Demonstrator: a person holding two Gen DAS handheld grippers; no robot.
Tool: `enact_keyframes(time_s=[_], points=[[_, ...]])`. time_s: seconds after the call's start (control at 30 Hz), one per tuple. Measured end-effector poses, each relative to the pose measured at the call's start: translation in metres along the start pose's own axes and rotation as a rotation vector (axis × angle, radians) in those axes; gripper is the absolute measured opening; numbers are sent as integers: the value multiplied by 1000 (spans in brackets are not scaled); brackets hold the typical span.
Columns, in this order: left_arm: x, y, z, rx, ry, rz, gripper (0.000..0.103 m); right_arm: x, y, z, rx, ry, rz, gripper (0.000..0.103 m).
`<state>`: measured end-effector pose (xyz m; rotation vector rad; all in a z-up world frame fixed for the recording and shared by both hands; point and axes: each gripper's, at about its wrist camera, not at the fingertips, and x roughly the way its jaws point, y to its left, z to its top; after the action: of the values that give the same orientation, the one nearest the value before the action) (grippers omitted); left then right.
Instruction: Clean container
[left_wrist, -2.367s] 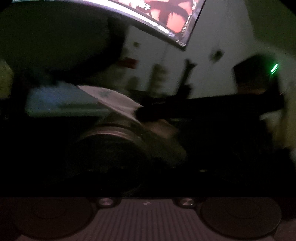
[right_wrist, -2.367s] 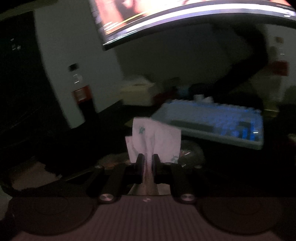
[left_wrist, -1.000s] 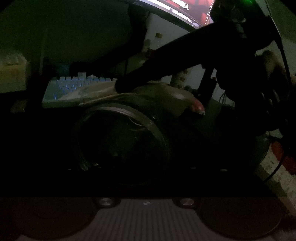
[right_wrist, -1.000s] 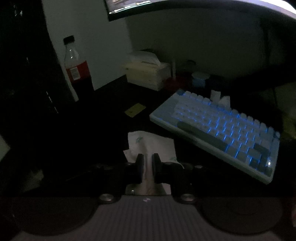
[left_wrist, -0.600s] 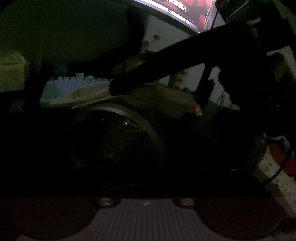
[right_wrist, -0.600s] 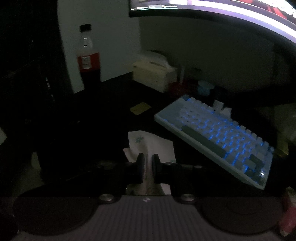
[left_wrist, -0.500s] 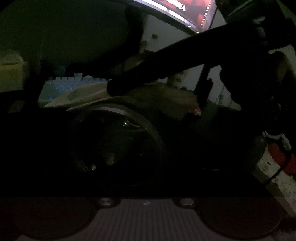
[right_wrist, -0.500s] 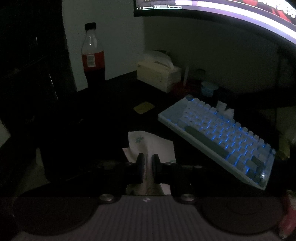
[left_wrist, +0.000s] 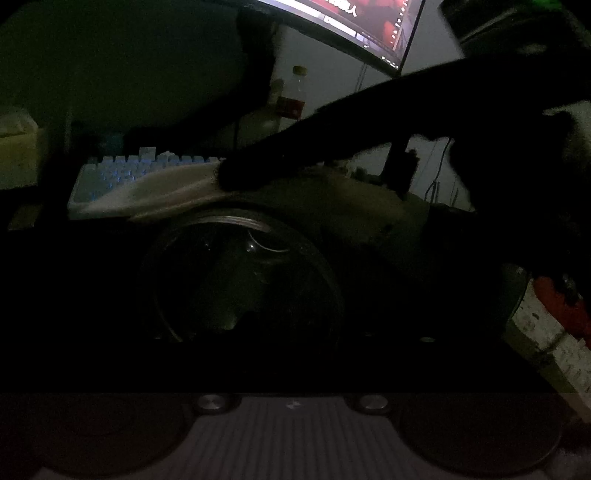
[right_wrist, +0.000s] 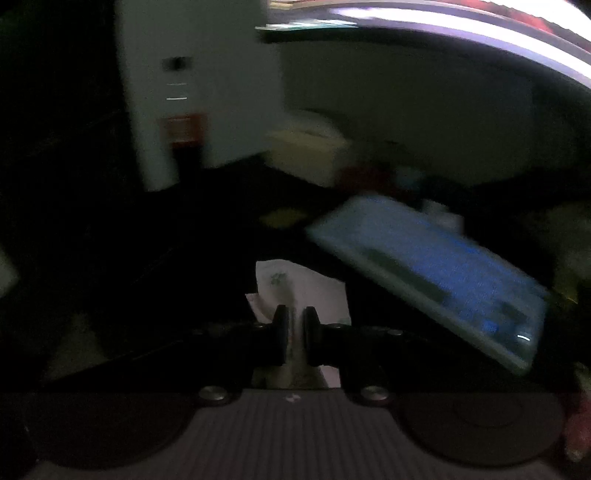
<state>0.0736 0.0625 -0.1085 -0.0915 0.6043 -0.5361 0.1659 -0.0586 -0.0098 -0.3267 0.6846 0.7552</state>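
Left wrist view: we see a round glass container (left_wrist: 240, 280) lying with its threaded mouth towards the lens, filling the dark centre of the frame. Our left gripper's jaws have just been opening; its fingers are lost in shadow, so we cannot tell their grip. Our right gripper (right_wrist: 295, 325), reaching in from the right, is clamped tight on a white tissue (right_wrist: 303, 288) held over the container's upper rim. A backlit keyboard (left_wrist: 147, 173) sits on the counter behind.
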Motion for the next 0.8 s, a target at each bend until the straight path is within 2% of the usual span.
enact_keyframes(time_s=[0.07,0.2,0.27,0.37,0.47,0.53,0.63,0.73,0.8], points=[[0,0,0,1,-1,-1,41,4,-10,-2,15,-2,-59,11],[2,1,-1,8,-3,-5,45,-7,5,-9,-2,-36,28,11],[2,2,-2,5,-7,-9,48,-16,16,-13,-41,-60,119,11],[1,1,-2,2,-10,-7,51,-16,14,-15,-62,-68,75,11],[1,-2,-3,10,-9,-10,63,-2,-8,-12,5,-59,-63,11],[3,-5,-3,26,-8,-4,66,3,-19,-12,59,-61,-105,11],[5,-6,-3,39,-10,0,68,-5,-8,-19,62,-100,-20,11],[6,-4,-3,34,-12,-4,68,-18,11,-26,21,-135,123,11],[5,-3,-3,26,-13,-5,71,-17,10,-24,23,-132,119,11]])
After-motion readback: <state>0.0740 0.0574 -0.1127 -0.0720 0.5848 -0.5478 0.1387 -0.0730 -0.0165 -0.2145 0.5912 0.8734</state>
